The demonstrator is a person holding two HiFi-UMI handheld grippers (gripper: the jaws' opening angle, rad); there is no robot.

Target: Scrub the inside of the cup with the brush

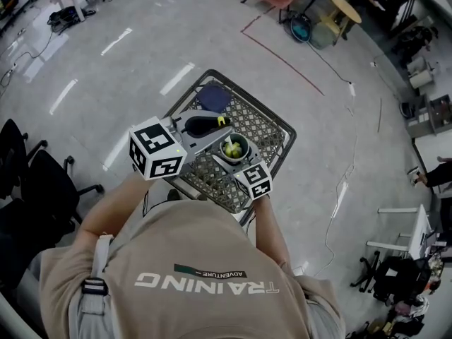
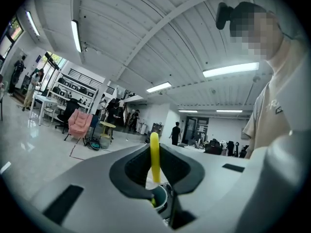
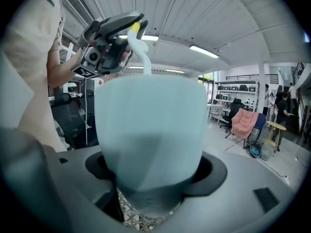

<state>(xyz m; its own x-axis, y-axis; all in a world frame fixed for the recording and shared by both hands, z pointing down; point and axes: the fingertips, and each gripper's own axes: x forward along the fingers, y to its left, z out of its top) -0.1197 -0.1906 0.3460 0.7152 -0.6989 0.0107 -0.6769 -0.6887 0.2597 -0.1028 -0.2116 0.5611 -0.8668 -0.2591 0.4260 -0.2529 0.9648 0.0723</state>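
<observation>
Left gripper has its jaws closed on the yellow handle of the brush, which stands upright between them. Right gripper is clamped on the lower part of the pale blue cup, whose wall fills most of the right gripper view.

Pale glossy floor spreads around everything, with black office chairs at the left and a red line marked on it at the far right. At the scene's middle stands a wire-mesh table, directly ahead of the person in a beige shirt. A dark blue square object lies on its far part, apart from both grippers.

Over the near part of the mesh the cup sits upright with its mouth facing up. Mesh shows just under its base, but whether the base touches cannot be told. The left gripper is above and to the left of the cup. From it the brush's white neck curves down past the rim, and its yellow-green head is inside the cup.
</observation>
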